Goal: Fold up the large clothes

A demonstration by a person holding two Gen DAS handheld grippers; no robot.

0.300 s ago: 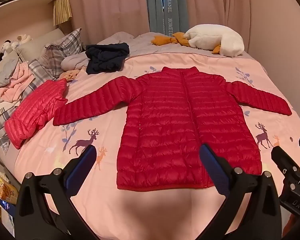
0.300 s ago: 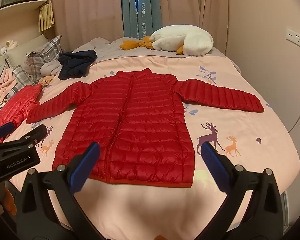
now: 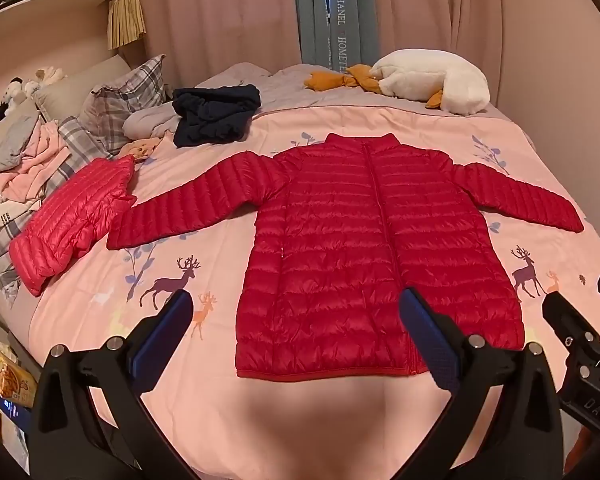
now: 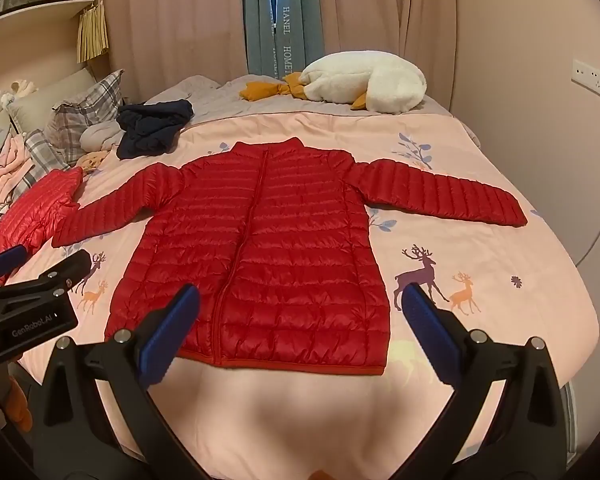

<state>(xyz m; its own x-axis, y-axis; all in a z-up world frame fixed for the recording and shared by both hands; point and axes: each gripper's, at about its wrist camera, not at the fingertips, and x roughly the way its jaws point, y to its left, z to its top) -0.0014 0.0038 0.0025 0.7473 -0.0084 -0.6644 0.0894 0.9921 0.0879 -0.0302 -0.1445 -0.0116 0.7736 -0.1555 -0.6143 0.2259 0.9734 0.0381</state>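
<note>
A red quilted puffer jacket (image 3: 364,240) (image 4: 268,248) lies flat and zipped on the pink bed cover, collar away from me, both sleeves spread out to the sides. My left gripper (image 3: 296,300) hovers open above the hem near the bed's front edge, with nothing between its blue pads. To its right, my right gripper (image 4: 300,296) also stands open over the hem, holding nothing. Each gripper shows at the edge of the other's view.
A folded pink-red puffer jacket (image 3: 72,216) lies left of the spread sleeve. A dark navy garment (image 3: 216,116), plaid pillows (image 3: 128,100) and a heap of clothes (image 3: 24,160) sit at the back left. A white goose plush (image 3: 428,80) lies at the far edge. A wall (image 4: 560,120) runs along the right.
</note>
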